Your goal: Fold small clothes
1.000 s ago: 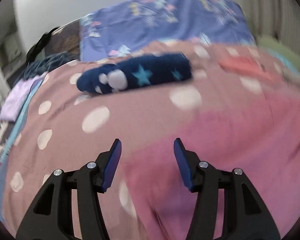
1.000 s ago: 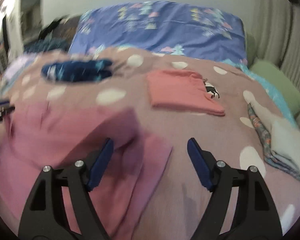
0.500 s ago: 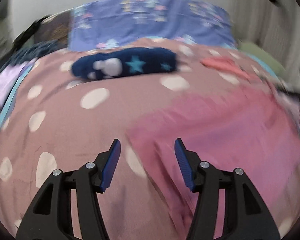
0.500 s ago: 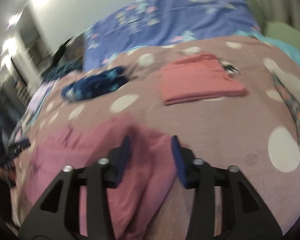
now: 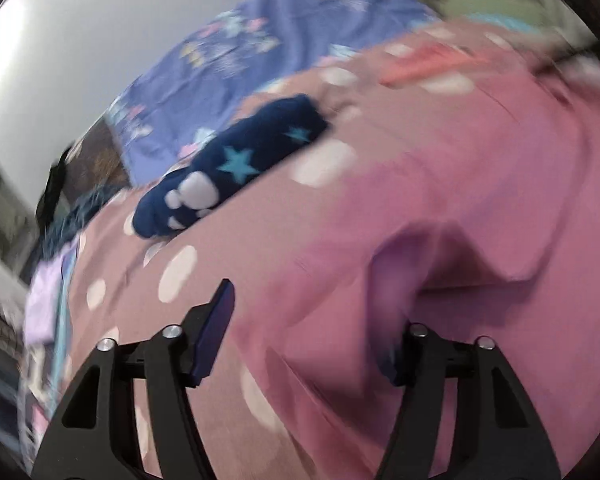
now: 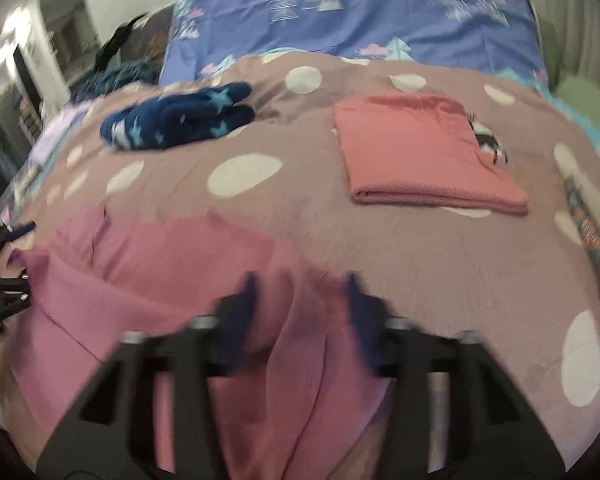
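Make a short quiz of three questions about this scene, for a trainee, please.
1. True or false: the coral shirt lies folded.
2. Fill in: the navy item bears light-blue ____.
3. What lies between the fingers of the right gripper? A. pink cloth B. navy item C. coral shirt
Key: 1 true; 2 stars; 3 A.

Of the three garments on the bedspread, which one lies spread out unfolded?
The pink garment nearest the cameras, lying loose and rumpled; the salmon garment is a neat folded rectangle, the navy star-patterned one is bundled.
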